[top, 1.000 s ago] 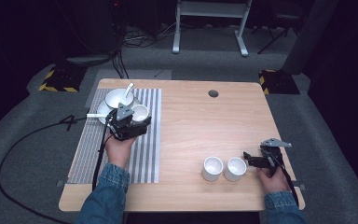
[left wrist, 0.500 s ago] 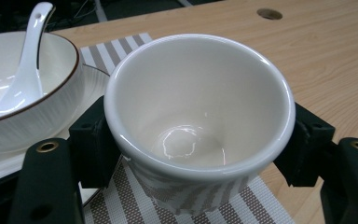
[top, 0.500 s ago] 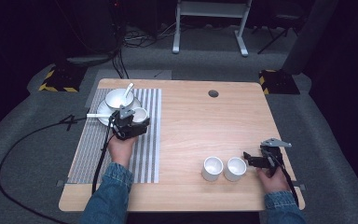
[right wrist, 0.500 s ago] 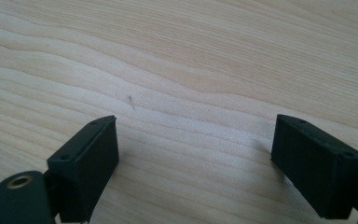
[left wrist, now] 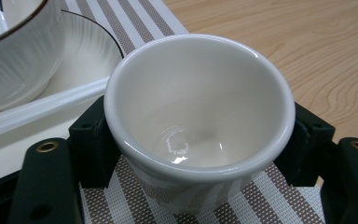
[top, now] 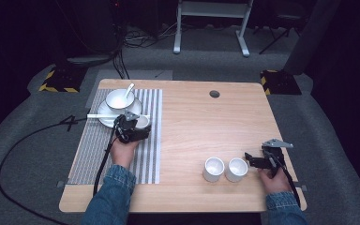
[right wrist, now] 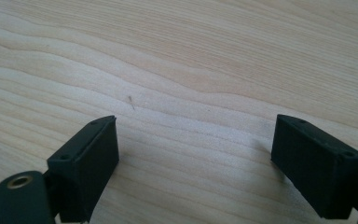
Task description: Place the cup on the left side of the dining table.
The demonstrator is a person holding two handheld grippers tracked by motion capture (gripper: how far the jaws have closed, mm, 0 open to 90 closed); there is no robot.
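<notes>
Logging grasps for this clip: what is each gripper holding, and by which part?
The left gripper clamps a small white cup by its outer wall, below the rim. The right gripper is open, holding nothing.

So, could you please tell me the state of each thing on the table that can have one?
Left tongs: shut on the small cup.
Small cup: upright, empty, held over the striped mat.
Right tongs: open, empty, above bare table.
Two white cups: upright, side by side on the table.
Bowl: upright on the plate, spoon inside.
</notes>
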